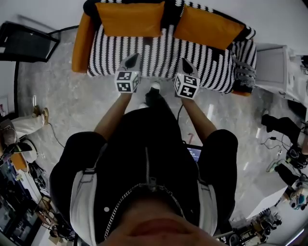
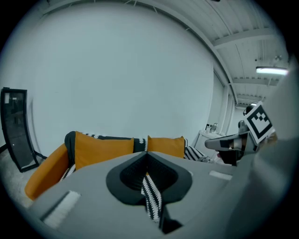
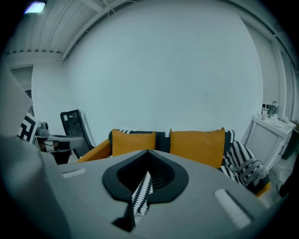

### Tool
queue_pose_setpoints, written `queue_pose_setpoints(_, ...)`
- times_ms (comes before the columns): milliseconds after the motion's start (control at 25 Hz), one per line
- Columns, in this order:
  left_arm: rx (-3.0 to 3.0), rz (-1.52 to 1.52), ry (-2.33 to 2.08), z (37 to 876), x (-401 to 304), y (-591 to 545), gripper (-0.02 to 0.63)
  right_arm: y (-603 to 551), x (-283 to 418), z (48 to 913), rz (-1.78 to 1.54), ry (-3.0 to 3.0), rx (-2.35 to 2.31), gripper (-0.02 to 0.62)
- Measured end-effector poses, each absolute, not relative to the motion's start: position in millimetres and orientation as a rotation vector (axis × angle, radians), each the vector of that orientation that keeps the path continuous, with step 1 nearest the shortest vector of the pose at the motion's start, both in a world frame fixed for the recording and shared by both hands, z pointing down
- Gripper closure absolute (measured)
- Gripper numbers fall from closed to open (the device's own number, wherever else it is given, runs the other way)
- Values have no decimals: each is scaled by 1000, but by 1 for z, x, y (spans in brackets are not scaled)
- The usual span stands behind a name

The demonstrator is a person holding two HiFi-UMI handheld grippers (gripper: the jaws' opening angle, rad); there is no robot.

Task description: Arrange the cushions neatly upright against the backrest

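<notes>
Against the backrest (image 1: 170,13), left cushion (image 1: 130,19) and right cushion (image 1: 208,27) stand upright; we judge nothing left. Our left hand-held gripper (image 1: 132,61) and right hand-held gripper (image 1: 187,66) are closed, empty.

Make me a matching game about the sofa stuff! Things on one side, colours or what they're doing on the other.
Things:
1. left cushion
2. sofa seat
3. left gripper
4. cabinet

Descriptions:
A. black-and-white stripes
B. white, past the sofa's right end
C. orange, upright against the backrest
D. jaws shut, holding nothing

Pairs: 1-C, 2-A, 3-D, 4-B.
</notes>
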State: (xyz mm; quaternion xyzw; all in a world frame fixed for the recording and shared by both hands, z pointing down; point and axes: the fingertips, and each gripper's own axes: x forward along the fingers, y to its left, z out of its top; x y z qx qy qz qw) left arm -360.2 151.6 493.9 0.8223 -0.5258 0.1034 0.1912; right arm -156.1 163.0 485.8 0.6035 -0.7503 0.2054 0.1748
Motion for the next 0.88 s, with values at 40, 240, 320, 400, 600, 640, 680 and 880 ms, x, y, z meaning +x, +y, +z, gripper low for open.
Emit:
queue_pose_setpoints(40, 2309, 289, -1475, 495, -357, 164, 595, 175, -157, 485, 568, -2132, 1703, 594)
queue_pose_setpoints(240, 2304, 289, -1520, 490, -354, 218, 595, 229, -162, 478, 571, -2169, 1702, 594)
queue_pose_setpoints(320, 2300, 292, -1547, 489, -356, 236, 595, 246, -167, 477, 580, -2179, 1708, 594)
queue_pose_setpoints(400, 2303, 290, -1543, 489, -352, 251, 595, 259, -168, 474, 574, -2183, 1718, 594)
queue_pose_setpoints(600, 2365, 286, -1522, 473, -343, 256, 595, 267, -171, 459, 553, -2210, 1749, 594)
queue_pose_setpoints(640, 2371, 286, -1518, 472, -338, 260, 595, 272, -167, 458, 555, -2212, 1752, 594)
queue_pose_setpoints(680, 2379, 287, -1513, 471, -333, 265, 595, 278, -163, 459, 555, -2213, 1755, 594)
queue_pose_setpoints(880, 2423, 292, -1487, 466, -315, 289, 595, 300, -148, 457, 559, -2208, 1771, 594)
